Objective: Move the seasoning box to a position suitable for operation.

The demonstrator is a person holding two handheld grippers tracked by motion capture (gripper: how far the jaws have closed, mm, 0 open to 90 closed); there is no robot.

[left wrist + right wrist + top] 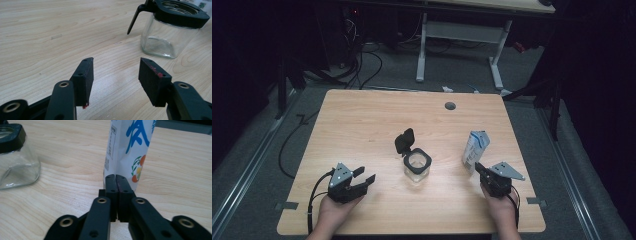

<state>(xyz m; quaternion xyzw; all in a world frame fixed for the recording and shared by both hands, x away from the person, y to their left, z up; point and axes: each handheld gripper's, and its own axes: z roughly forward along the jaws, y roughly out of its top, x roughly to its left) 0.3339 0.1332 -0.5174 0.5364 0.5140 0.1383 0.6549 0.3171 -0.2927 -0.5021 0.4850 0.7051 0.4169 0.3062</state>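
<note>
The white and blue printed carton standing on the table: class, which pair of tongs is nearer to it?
Right. The right tongs, shut, sit just in front of the white and blue printed carton, at its base. The left tongs, open, lie across the table, beyond the clear glass jar.

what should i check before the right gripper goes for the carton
1. Right gripper jaws open wide enough for the carton: not ok, shut, pads together with nothing between.
2. Carton upright: ok.
3. Right gripper aimed at the carton: ok, tips right at its base; contact cannot tell.
4. Glass jar clear of the carton: ok, apart.
5. Jar's black lid open: ok, flipped up.
6. Left gripper out of the way: ok, open, empty.
</note>
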